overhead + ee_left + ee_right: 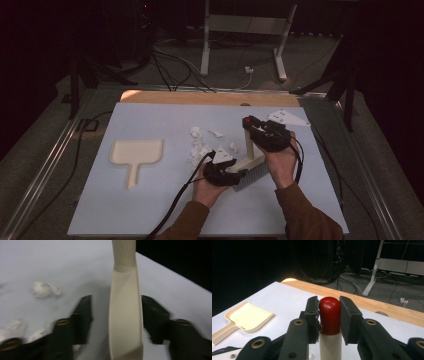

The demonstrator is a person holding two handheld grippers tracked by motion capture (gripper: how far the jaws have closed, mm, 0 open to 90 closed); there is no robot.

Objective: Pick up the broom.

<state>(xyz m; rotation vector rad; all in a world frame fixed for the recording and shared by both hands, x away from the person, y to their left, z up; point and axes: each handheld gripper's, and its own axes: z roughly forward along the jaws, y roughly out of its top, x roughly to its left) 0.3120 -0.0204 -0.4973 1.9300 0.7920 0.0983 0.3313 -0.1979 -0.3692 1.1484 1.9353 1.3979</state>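
No brand, label or writing can be read on anything here.

A person stands at a pale blue-grey worktop [150,200] holding a black gripper in each hand. The right gripper [249,123] is clamped on the red rounded tip [329,315] of a hand brush's cream handle [248,145]. In the right gripper view both black jaws press flat against the sides of that red cap, with the cream shaft running down below it. The handle stands nearly upright, and the brush head, with its pale bristles [252,175], rests on the worktop near the person.

The left gripper [216,161] sits low beside the brush head. In the left gripper view its jaws straddle the cream back of the brush [126,315], one on each side. A narrow gap shows on both sides, so the pads are not pressing on it.

Small scraps of crumpled white paper [200,145] lie scattered on the worktop just beyond the left gripper. One scrap [46,289] shows close by in the left gripper view.

A cream dustpan [136,155] lies flat, well apart to the left, its handle pointing toward the person. A strip of bare wood [210,98] edges the far side of the worktop.
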